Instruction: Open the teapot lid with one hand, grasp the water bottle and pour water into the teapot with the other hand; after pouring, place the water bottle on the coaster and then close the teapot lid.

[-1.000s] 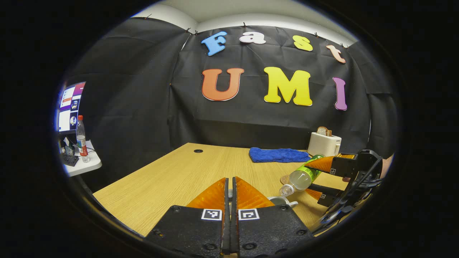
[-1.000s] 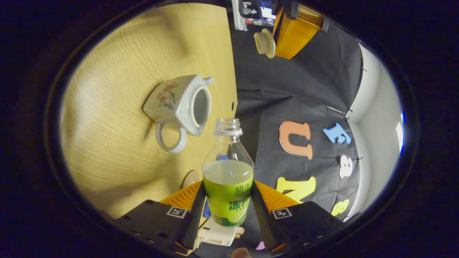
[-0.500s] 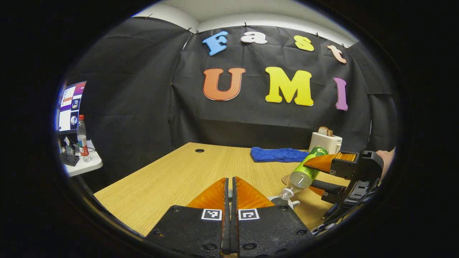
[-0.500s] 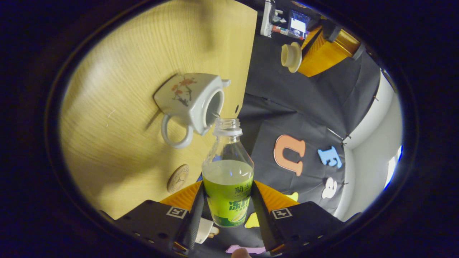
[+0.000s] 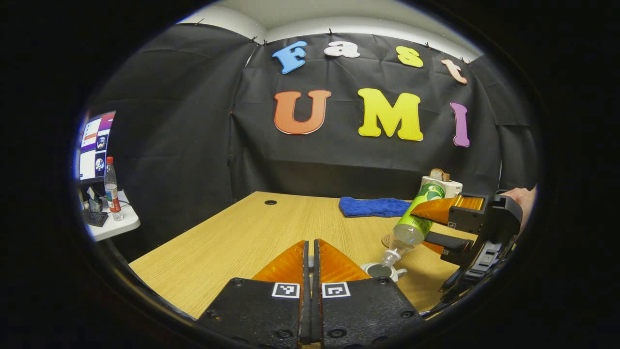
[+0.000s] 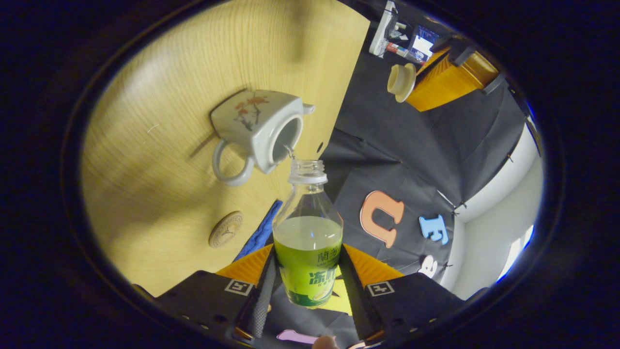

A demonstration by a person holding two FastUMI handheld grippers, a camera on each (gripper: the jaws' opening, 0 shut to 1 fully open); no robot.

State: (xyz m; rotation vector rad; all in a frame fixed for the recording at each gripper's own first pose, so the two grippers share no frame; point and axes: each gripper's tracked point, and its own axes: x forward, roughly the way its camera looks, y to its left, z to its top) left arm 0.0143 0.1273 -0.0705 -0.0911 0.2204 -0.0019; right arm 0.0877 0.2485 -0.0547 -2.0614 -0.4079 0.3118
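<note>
Gripping the water bottle (image 6: 308, 252) by its green-labelled body, the right gripper (image 6: 308, 278) has one finger pressed on each side of it. In the right gripper view the bottle is tipped with its uncapped neck toward the open mouth of the white teapot (image 6: 256, 133), and a thin stream of water runs from the neck into that opening. Liquid fills the bottle up to about the top of the label.

The teapot stands on the wooden table (image 6: 160, 97), lid off, with painted flowers on its side, its loop handle turned toward the camera and its short spout on the far side. A round coaster (image 6: 225, 229) lies flat on the table just beside the teapot on the handle side, apart from it and bare.

In the left gripper view, the left gripper (image 5: 310, 261) is nearest, its fingers brought together to a narrow slit. In the right gripper view the same gripper is held up off the table, with the teapot lid (image 6: 401, 82) at its fingertips, evidently clamped by the knob; the contact itself is too small to confirm.

Beyond it to the right, the left gripper view shows the tilted bottle above the teapot rim, held by the right gripper, with part of a hand (image 5: 522, 198) behind it. Farther back on the table lie a folded blue towel (image 5: 375, 207) and a white toaster (image 5: 448, 185) holding a slice of bread. A side table (image 5: 112, 224) at far left carries a red-capped bottle (image 5: 111, 189).
</note>
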